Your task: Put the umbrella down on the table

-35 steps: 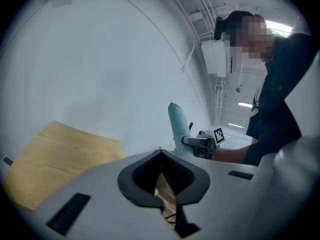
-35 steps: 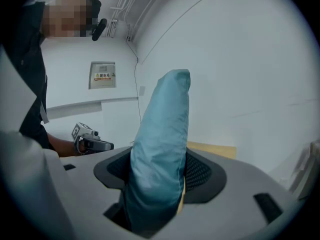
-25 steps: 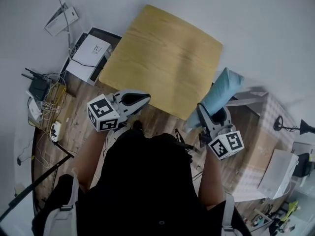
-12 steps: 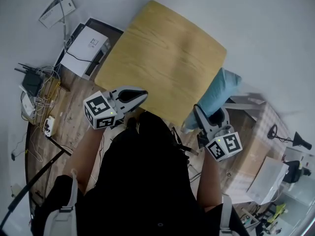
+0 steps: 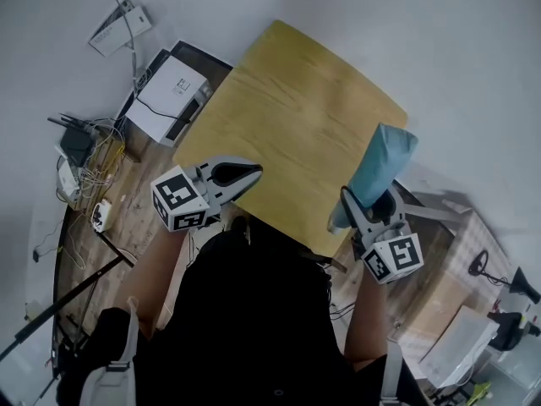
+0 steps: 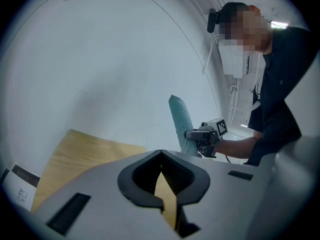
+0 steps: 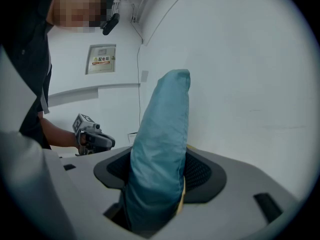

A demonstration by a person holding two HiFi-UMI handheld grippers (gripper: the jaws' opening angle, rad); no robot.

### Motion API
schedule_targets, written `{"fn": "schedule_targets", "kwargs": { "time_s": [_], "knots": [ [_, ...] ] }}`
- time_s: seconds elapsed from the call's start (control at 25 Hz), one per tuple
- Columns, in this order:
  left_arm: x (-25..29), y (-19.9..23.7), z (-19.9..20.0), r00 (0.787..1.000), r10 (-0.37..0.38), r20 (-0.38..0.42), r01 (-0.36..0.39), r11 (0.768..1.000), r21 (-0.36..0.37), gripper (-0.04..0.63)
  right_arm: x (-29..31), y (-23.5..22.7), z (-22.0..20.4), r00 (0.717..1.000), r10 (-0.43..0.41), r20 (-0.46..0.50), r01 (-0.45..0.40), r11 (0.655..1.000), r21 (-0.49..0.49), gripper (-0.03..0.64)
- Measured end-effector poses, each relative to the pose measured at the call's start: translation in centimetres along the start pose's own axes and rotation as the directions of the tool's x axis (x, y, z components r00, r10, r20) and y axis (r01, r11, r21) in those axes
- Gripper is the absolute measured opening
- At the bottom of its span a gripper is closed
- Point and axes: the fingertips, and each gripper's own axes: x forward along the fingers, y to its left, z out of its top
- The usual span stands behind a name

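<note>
A folded teal umbrella [image 5: 379, 169] in its sleeve stands nearly upright in my right gripper [image 5: 365, 212], which is shut on its lower part. In the head view it overlaps the near right edge of the yellow wooden table [image 5: 287, 117]. The right gripper view shows the umbrella [image 7: 162, 144] filling the gap between the jaws of the right gripper [image 7: 160, 186]. My left gripper [image 5: 245, 173] hovers at the table's near left edge, shut and holding nothing. From the left gripper [image 6: 161, 159] view I see the table [image 6: 75, 154], the umbrella [image 6: 180, 124] and the right gripper [image 6: 204, 134].
A white box-shaped device [image 5: 169, 91] lies on the wooden floor left of the table, with a router and tangled cables [image 5: 80, 155] beside it. A cardboard box [image 5: 439, 299] stands at the right. A black pole [image 5: 63, 299] crosses the floor at lower left.
The right gripper has carried the umbrella toward the table, and it now stands more upright over the table's right edge. The left gripper has barely moved.
</note>
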Motion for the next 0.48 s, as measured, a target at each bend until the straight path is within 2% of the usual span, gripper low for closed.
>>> {"fn": "schedule_targets", "kwargs": {
  "time_s": [0.16,0.36,0.48],
  "knots": [
    [1.3,1.1,0.1,0.998,0.042,-0.035,-0.042,0.999,0.004,0.012,1.2,-2.0,-0.1,1.000,0.020,-0.015,-0.020,1.000,-0.009,0.297],
    [3.4,1.8,-0.3,0.993,0.074,-0.094,-0.074,0.997,0.012,0.012,2.4,-4.5,-1.8,0.995,0.040,-0.088,-0.043,0.999,-0.031,0.298],
    [4.3,2.5,0.0,0.992,0.085,-0.098,-0.083,0.996,0.020,0.012,3.6,-5.6,-2.6,0.992,0.044,-0.115,-0.049,0.998,-0.046,0.298]
  ]
}}
